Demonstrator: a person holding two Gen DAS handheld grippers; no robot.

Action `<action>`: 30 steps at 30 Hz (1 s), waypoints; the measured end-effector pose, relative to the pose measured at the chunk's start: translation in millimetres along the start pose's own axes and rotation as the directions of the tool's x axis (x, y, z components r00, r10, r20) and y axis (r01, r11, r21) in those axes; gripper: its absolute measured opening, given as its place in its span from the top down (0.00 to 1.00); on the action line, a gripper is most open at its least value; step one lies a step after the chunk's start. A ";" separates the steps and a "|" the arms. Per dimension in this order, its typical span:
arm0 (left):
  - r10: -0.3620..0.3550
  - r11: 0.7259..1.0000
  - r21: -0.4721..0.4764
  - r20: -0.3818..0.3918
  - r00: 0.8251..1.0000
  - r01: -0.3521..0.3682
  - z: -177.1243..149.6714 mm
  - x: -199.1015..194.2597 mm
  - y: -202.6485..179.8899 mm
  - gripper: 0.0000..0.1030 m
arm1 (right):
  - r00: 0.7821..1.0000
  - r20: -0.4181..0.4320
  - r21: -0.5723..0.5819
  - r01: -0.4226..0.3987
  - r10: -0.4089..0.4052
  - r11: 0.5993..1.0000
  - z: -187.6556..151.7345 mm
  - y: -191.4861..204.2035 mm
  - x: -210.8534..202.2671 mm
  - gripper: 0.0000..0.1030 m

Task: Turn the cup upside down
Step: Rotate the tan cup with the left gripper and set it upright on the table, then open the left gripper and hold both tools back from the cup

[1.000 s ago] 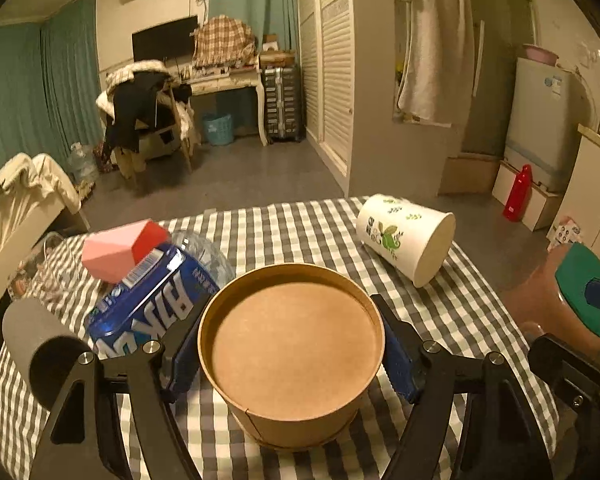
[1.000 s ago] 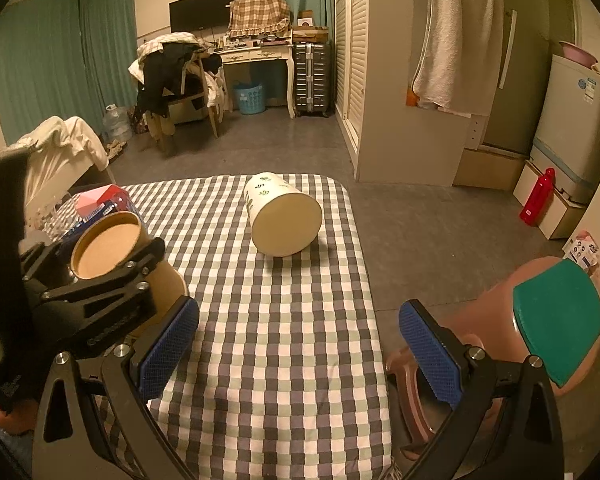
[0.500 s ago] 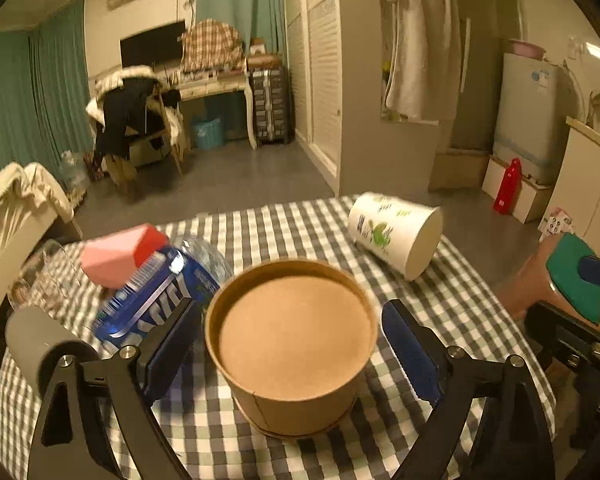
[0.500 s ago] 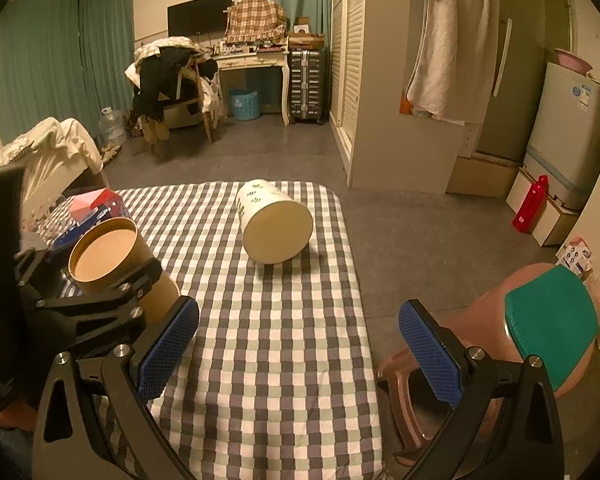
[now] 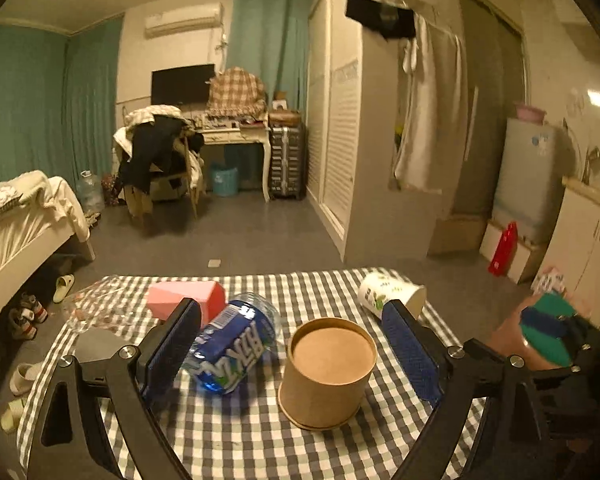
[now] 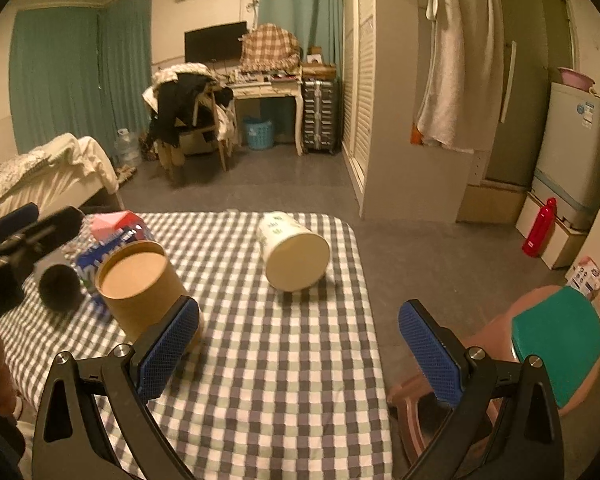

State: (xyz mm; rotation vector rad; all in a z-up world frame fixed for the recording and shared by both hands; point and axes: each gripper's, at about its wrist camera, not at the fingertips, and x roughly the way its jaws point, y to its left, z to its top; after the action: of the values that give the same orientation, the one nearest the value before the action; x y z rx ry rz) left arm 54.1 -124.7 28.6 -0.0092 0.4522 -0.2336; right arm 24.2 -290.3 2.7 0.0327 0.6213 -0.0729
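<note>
A brown paper cup (image 5: pixel 327 372) stands upside down on the checkered table (image 5: pixel 244 432), flat base up. It also shows in the right wrist view (image 6: pixel 140 286). My left gripper (image 5: pixel 292 354) is open, its blue pads well apart on either side of the cup and not touching it. My right gripper (image 6: pixel 298 350) is open and empty over the table's right part. A white cup with green print (image 6: pixel 294 252) lies on its side further back; it also shows in the left wrist view (image 5: pixel 392 294).
A blue-labelled water bottle (image 5: pixel 236 348) lies left of the brown cup, with a pink and red box (image 5: pixel 186 300) behind it. A brown stool with a green seat (image 6: pixel 556 344) stands off the table's right edge. A bed (image 5: pixel 16 220) is at the left.
My left gripper opened, let go of the brown cup and pulled back and up. The cup now stands free on the table. My right gripper barely moved.
</note>
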 end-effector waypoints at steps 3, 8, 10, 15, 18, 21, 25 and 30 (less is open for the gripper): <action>0.027 0.999 -0.032 0.007 1.000 -0.027 -5.4 -6.2 10.6 0.08 | 1.000 0.027 -0.014 -0.009 0.009 1.000 -0.5 7.0 -3.0 0.02; 0.029 0.997 -0.073 -0.031 0.999 -0.032 -33.1 0.8 30.6 0.08 | 0.998 0.059 -0.030 -0.027 0.029 0.999 -5.9 20.4 -4.4 0.02; 0.028 0.997 -0.067 -0.055 0.998 -0.031 -43.0 7.5 34.5 0.08 | 0.998 0.058 -0.048 -0.032 0.035 0.998 -10.8 28.2 -2.9 0.02; 0.051 0.997 -0.050 -0.068 0.996 -0.054 -58.5 10.6 39.2 0.08 | 0.999 0.048 -0.101 -0.006 0.011 0.995 -17.2 46.3 4.1 0.02; 0.083 0.996 -0.041 -0.055 0.995 -0.085 -63.2 7.3 41.1 0.03 | 0.999 0.032 -0.110 -0.011 0.014 0.994 -19.6 52.3 9.7 0.02; 0.103 0.993 -0.053 -0.040 0.994 -0.105 -63.4 3.2 44.4 0.00 | 1.000 0.028 -0.107 -0.006 0.009 0.994 -22.1 53.8 12.4 0.02; 0.102 0.991 -0.078 -0.040 0.994 -0.104 -64.3 1.6 49.7 0.00 | 0.999 0.033 -0.093 -0.011 0.014 0.996 -23.6 50.9 10.4 0.00; 0.120 0.989 -0.080 -0.043 0.992 -0.123 -66.0 1.2 51.2 0.00 | 0.999 0.046 -0.080 -0.008 0.012 0.997 -24.2 45.1 6.4 0.00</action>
State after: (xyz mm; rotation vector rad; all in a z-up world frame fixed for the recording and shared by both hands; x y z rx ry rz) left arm 37.9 -72.3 -34.4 -0.0584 0.4980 -0.0955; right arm 18.8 -244.4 -20.2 -0.0426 0.5766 -0.0387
